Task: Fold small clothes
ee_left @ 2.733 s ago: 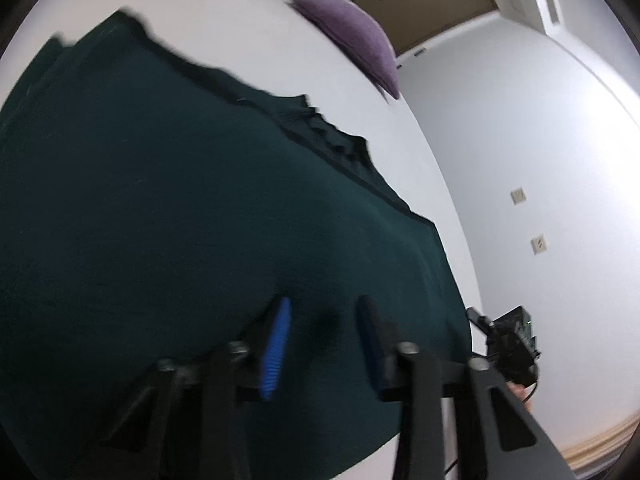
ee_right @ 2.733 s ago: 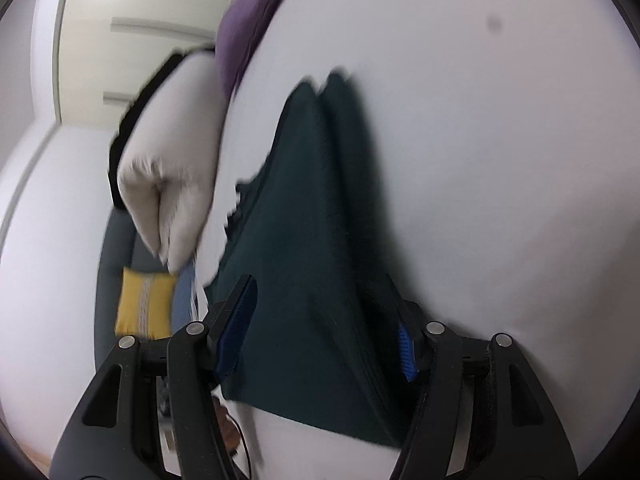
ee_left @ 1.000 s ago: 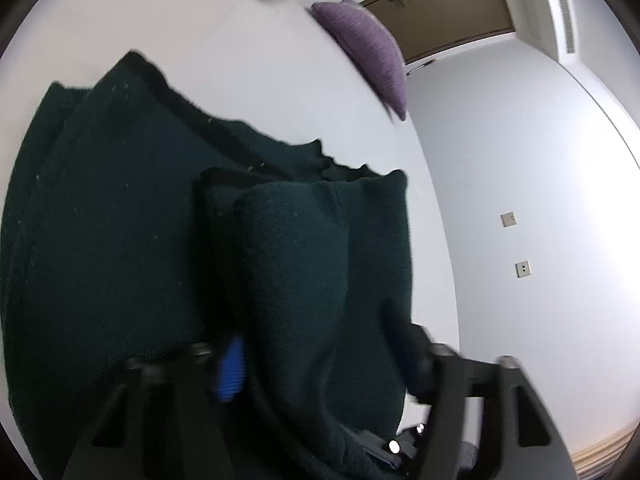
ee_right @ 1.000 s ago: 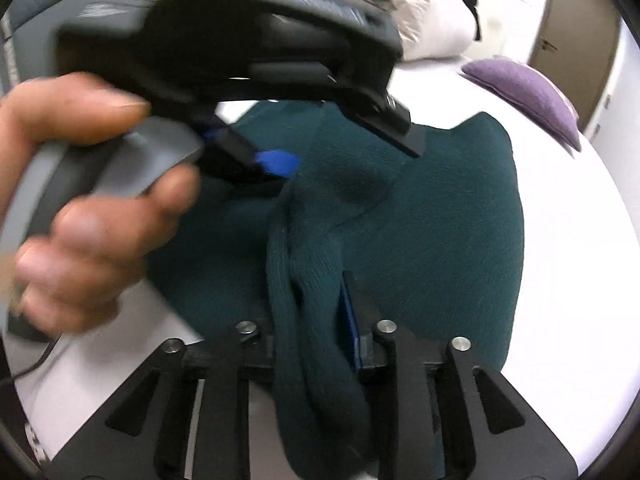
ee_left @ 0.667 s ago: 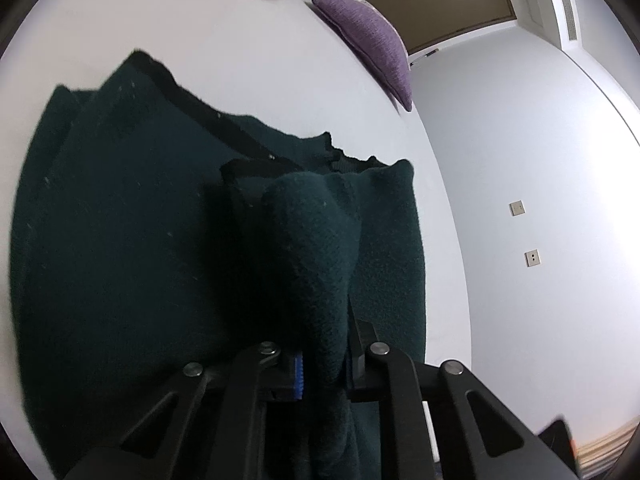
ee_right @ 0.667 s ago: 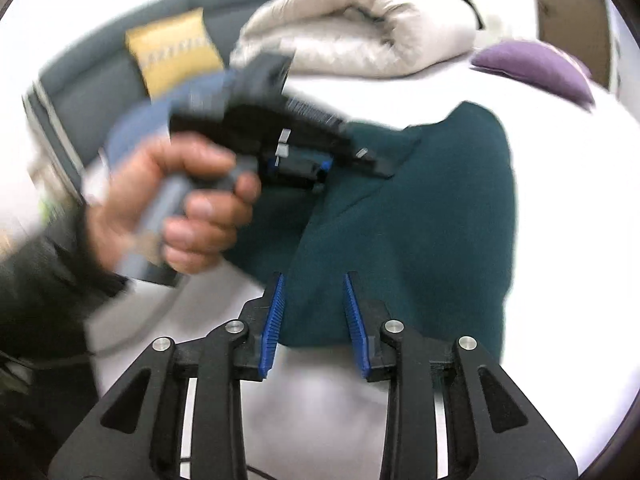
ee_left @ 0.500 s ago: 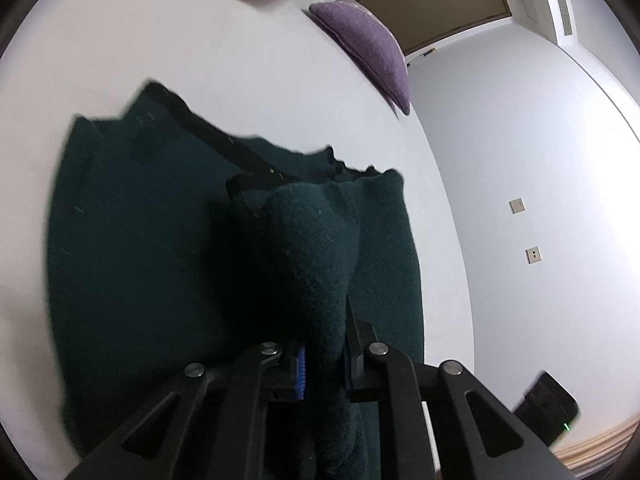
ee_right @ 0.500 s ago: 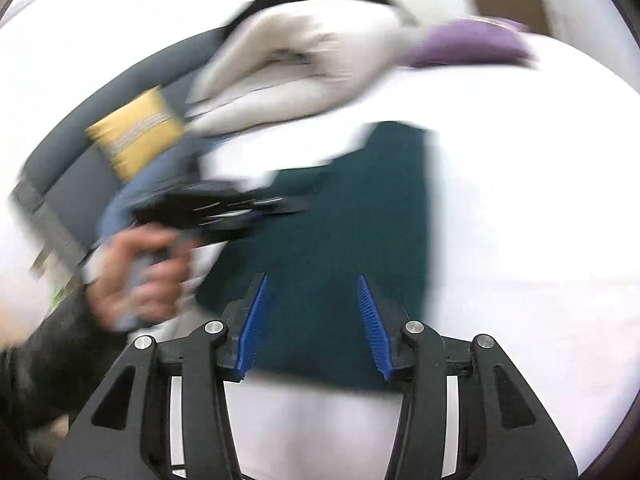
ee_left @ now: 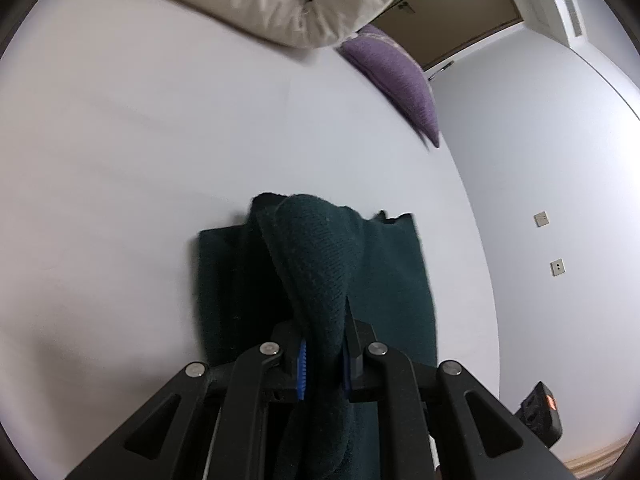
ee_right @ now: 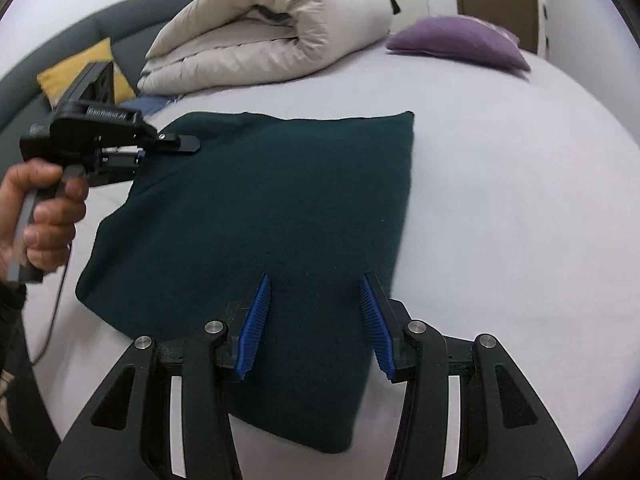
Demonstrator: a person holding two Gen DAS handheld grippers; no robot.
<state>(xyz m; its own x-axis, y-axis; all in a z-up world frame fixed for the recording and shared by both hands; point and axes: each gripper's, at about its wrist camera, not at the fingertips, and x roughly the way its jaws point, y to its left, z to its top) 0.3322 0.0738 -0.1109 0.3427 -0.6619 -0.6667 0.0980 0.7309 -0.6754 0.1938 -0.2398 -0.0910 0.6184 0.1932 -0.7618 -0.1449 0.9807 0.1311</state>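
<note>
One dark green knit garment (ee_right: 256, 216) lies folded on the white bed (ee_right: 500, 200), a rough rectangle. In the right wrist view its long axis runs from the near edge of the bed, under the camera, away toward the rolled cream duvet (ee_right: 272, 28) at the far edge; its straight right side edge runs the same way, and its far edge lies square across.

The left gripper (ee_left: 323, 364) is clamped on a bunched fold of the garment: in the left wrist view the blue pads sit tight against a thick ridge of knit that rises between them, lifted above the flat part lying on the bed. In the right wrist view this gripper (ee_right: 176, 145) is at the garment's far left corner, held by a hand (ee_right: 44, 216) at the bed's left edge.

The right gripper (ee_right: 316, 320) hovers over the near end of the garment with its jaws apart, both blue pads clear of the cloth.

One purple cushion (ee_right: 460, 40) rests near the far right corner of the bed, one yellow cushion (ee_right: 84, 64) on the grey sofa (ee_right: 60, 48) beyond the far left corner.
</note>
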